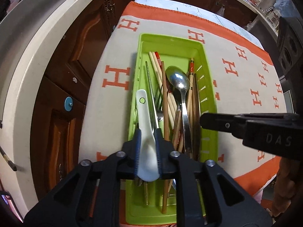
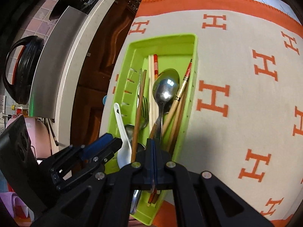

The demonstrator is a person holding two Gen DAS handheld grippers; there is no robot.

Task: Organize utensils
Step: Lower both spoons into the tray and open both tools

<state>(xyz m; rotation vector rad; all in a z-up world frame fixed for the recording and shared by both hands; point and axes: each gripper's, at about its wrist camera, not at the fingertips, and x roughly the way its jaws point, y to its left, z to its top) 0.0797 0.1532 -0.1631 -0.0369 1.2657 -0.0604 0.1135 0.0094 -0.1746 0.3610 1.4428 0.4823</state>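
A white ceramic spoon [image 1: 145, 113] points forward over the left side of a green plastic tray [image 1: 208, 71], with my left gripper [image 1: 148, 134] shut on its bowl end. In the tray lie a metal spoon [image 1: 179, 81], a fork [image 1: 158, 98] and several wooden chopsticks [image 1: 165, 98]. In the right wrist view my right gripper [image 2: 153, 141] hovers over the tray's [image 2: 195, 66] near end, its blue pads pressed together with nothing between them. The left gripper [image 2: 113, 143] with the white spoon [image 2: 122, 130] is to its left. The right gripper's tip [image 1: 201, 120] hangs over the tray's right rim.
The tray rests on a cream cloth with orange H marks [image 1: 117, 56] and an orange border. Dark wooden cabinet doors [image 1: 79, 47] and a pale countertop [image 1: 28, 56] lie to the left. A black-handled pot [image 2: 22, 70] sits on that counter.
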